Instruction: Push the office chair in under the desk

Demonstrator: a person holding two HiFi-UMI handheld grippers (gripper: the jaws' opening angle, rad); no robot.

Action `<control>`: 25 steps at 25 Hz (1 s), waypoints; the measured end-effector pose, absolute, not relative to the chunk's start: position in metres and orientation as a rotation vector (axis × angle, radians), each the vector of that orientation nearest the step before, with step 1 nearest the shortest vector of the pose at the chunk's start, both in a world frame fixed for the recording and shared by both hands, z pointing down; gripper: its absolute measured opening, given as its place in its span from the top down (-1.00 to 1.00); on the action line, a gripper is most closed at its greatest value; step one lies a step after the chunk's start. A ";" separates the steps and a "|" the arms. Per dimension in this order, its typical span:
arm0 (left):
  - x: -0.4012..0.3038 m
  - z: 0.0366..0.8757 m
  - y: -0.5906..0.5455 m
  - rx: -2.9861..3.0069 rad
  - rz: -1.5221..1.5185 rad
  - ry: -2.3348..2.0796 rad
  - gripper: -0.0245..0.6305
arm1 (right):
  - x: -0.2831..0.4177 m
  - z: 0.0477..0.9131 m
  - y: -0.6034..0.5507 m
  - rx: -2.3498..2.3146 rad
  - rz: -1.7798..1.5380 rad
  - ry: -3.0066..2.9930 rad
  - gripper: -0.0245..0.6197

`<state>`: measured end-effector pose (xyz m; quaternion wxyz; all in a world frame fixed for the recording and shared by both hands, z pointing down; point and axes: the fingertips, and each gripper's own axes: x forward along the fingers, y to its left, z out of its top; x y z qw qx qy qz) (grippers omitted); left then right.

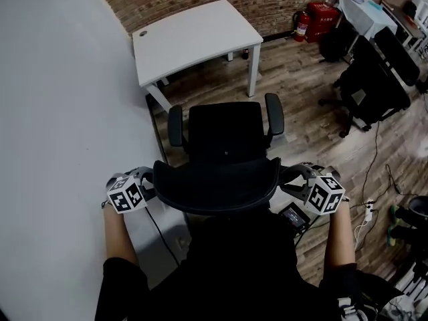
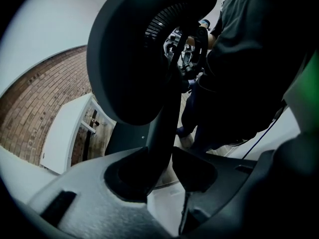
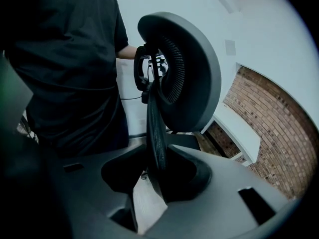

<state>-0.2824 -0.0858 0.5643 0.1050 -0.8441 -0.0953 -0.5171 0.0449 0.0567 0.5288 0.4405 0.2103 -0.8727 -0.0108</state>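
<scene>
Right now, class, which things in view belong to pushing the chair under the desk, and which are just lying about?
Job: office chair, white desk, left tool, right tool.
Lying about: fire extinguisher, second black chair, power strip.

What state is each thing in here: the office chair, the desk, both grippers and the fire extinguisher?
office chair: upright, facing the desk, not yet pushed under it.
desk: standing against the white wall, no chair under it.
left gripper: fingers shut on the left edge of the chair's back.
right gripper: fingers shut on the back's right edge.
fire extinguisher: upright by the brick wall.
</scene>
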 end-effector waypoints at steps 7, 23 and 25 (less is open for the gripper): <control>-0.254 0.565 -0.056 -2.550 -1.516 -0.162 0.44 | 0.087 0.529 0.047 0.418 -0.069 -2.190 0.50; -0.194 0.557 -0.005 -2.581 -1.476 0.138 0.44 | 0.158 0.521 0.019 0.244 -0.162 -2.231 0.47; -0.192 0.556 -0.004 -2.572 -1.460 0.183 0.44 | 0.160 0.519 0.016 0.231 -0.175 -2.238 0.47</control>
